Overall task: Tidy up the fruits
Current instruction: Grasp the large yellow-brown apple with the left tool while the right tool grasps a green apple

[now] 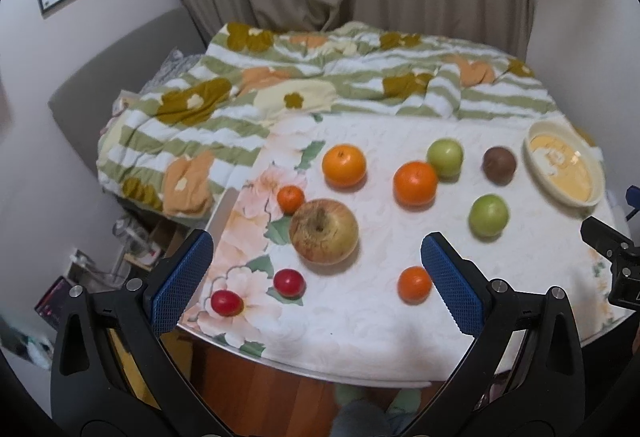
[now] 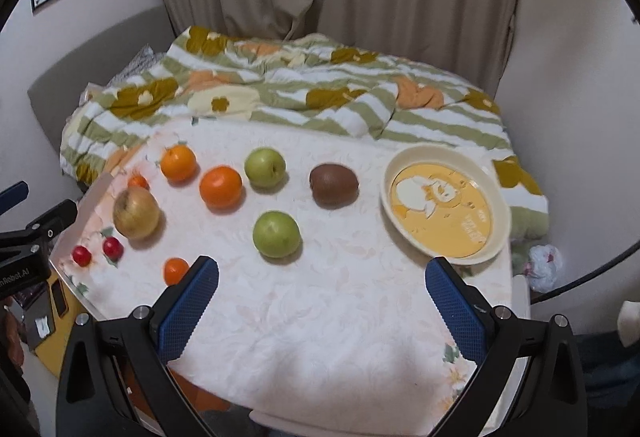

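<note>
A table (image 2: 320, 317) under a pale flowered cloth carries everything, and its near edge is cut off behind both grippers. At its far right stands a cream plate (image 2: 500, 233) with a yellow cartoon print; it holds no fruit, and the print is too blurred to read. Left of the plate lie a brown kiwi (image 2: 333, 184), two green apples (image 2: 276, 234) (image 2: 264, 167), two big oranges (image 2: 220, 186) (image 2: 178, 163), then a large yellowish apple (image 2: 136, 212). A small orange (image 1: 290, 198) sits just behind that apple, half hidden in the right wrist view; another small orange (image 1: 414, 284) is partly covered by a finger (image 1: 452, 285). Two cherry tomatoes (image 1: 289, 282) (image 1: 227, 303) lie farthest from the plate. The left gripper (image 1: 316, 277) and right gripper (image 2: 322, 301) hover above the cloth, fingers spread wide, holding nothing.
</note>
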### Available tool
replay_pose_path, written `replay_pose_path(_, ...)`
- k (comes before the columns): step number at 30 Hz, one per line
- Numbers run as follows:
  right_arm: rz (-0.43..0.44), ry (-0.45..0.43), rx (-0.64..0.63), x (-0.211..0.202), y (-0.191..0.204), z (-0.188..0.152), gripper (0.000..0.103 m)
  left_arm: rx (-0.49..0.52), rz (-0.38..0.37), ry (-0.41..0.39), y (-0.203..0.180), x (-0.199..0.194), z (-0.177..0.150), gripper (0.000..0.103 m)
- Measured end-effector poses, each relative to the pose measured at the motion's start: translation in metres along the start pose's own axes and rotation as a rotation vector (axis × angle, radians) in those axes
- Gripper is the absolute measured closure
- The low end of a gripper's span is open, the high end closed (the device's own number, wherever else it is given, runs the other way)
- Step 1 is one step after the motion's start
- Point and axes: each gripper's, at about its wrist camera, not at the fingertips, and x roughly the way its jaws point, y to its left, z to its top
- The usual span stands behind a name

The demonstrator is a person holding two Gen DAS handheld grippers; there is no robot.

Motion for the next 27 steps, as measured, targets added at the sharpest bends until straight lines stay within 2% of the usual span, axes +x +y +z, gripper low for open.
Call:
replay_pose_path(7,0.078,0.065,0.017,0.047,-0.01,-0.011,0.0,-0.05,-0.004,0.025,0.005,0.05,-0.008,0.0)
replay_pose_path(11,0.078,0.082,-0.003,0.068,-0.001,-0.013,0.0,-0.046,-0.006,0.049,0.005,0.077,-0.012,0.0)
replay_pose_path(15,0.087,0.095,-0.009,0.088,0.006,-0.012,0.0,-0.035,-0.039,0.085,0.007,0.104,-0.013,0.0)
replay_pose_path(20,0.056,0.11,-0.032,0.108,0.018,-0.011,0.0,-0.025,-0.065,0.127,0.008,0.132,-0.013,0.0)
replay_pose_path(22,0.056,0.118,-0.033,0.114,0.021,-0.012,0.0,-0.034,-0.091,0.149,0.008,0.142,-0.013,0.006)
replay_pose_path(26,0.05,0.127,-0.046,0.123,0.026,-0.01,0.0,-0.025,-0.1,0.187,0.004,0.157,-0.014,0.009)
replay_pose_path(27,0.048,0.127,-0.05,0.125,0.026,-0.01,0.0,-0.027,-0.108,0.196,0.004,0.161,-0.014,0.013)
